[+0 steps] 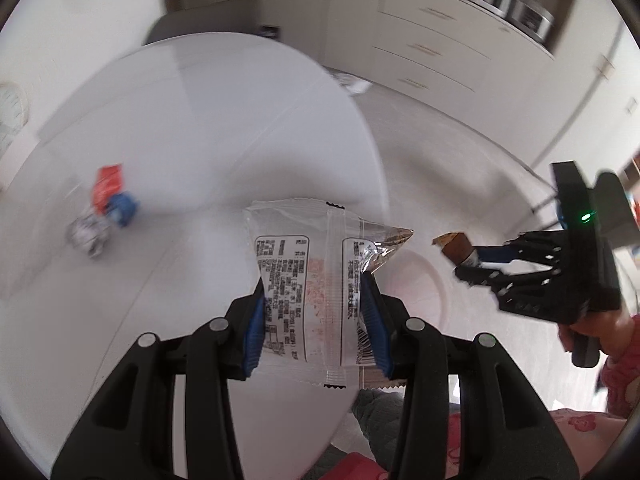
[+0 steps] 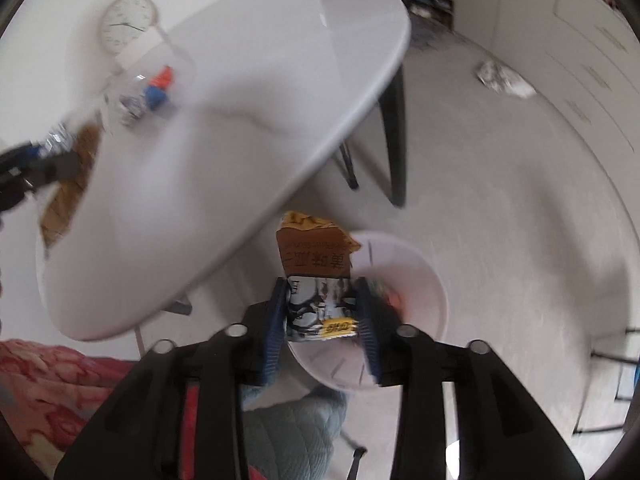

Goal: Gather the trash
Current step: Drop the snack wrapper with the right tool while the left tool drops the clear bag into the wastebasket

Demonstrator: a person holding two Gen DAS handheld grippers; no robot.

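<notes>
My left gripper (image 1: 314, 288) is shut on a clear snack wrapper (image 1: 304, 264) with black print, held upright over the near edge of the round white table (image 1: 200, 120). To its right, my right gripper (image 1: 474, 266) holds a small brown wrapper (image 1: 456, 246) out past the table edge. In the right wrist view that gripper (image 2: 320, 286) is shut on the brown and orange wrapper (image 2: 316, 256), directly above a round white bin (image 2: 434, 292) on the floor. A red, blue and silver heap of trash (image 1: 104, 208) lies on the table's far left.
The table (image 2: 240, 120) stands on black legs (image 2: 394, 140). A crumpled piece of litter (image 2: 504, 76) lies on the pale floor near white drawers (image 1: 432, 48). A clock (image 2: 128, 24) hangs beyond the table. A hand and red patterned sleeve (image 1: 612, 344) hold the right gripper.
</notes>
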